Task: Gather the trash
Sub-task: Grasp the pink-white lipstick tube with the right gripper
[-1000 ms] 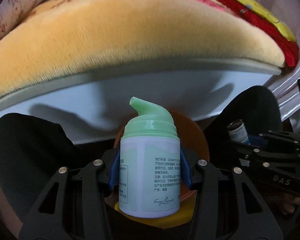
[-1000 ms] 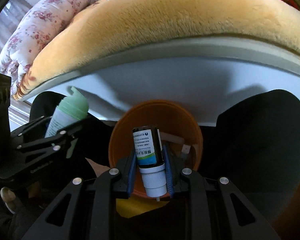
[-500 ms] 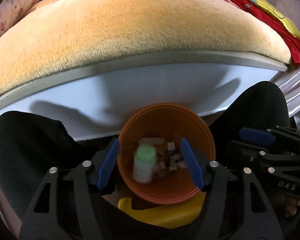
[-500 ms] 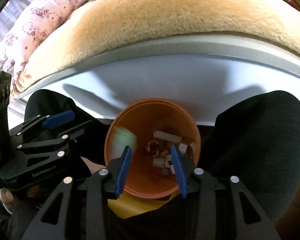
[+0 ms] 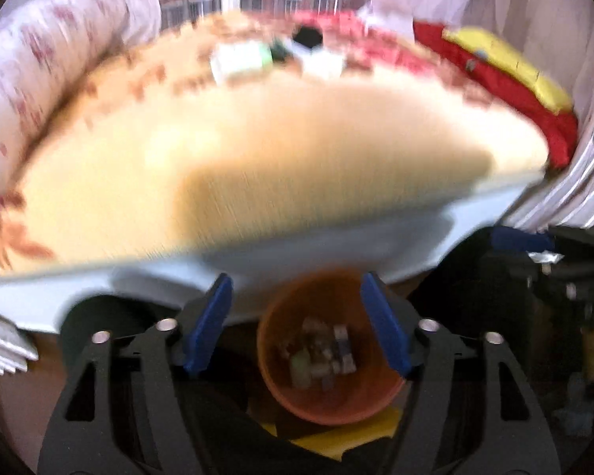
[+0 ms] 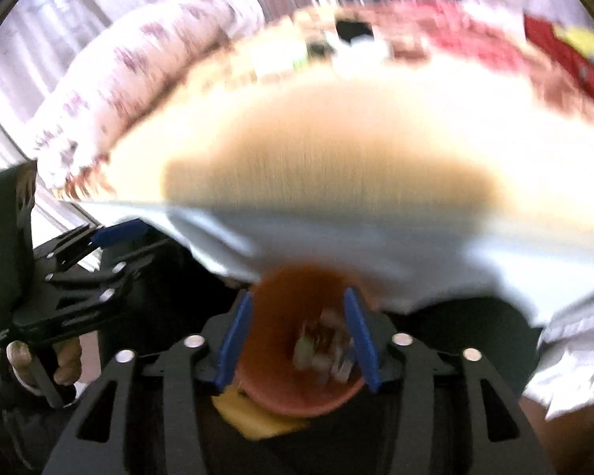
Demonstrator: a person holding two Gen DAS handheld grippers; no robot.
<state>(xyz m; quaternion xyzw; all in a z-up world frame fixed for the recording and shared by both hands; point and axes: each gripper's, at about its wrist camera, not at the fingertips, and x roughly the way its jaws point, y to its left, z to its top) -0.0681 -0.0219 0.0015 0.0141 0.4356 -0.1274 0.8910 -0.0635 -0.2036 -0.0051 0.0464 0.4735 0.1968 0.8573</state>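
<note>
While blurred, left view: left tongs (image 5: 297, 322) wide, empty above orange bin (image 5: 332, 399), trash (image 5: 320, 352) inside; risks clipping bed (image 5: 257, 158) edge beyond bin. Right view: right tongs (image 6: 297, 338) narrower, empty over bin; could knock it.

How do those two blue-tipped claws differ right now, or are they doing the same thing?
The left gripper stands spread wider than the orange bin seen beyond it; the right gripper is open more narrowly, its tips framing only the bin's inside. The left gripper also shows from the side in the right view; the right gripper's tips are too blurred to find in the left view. Both are empty, above the bin.
</note>
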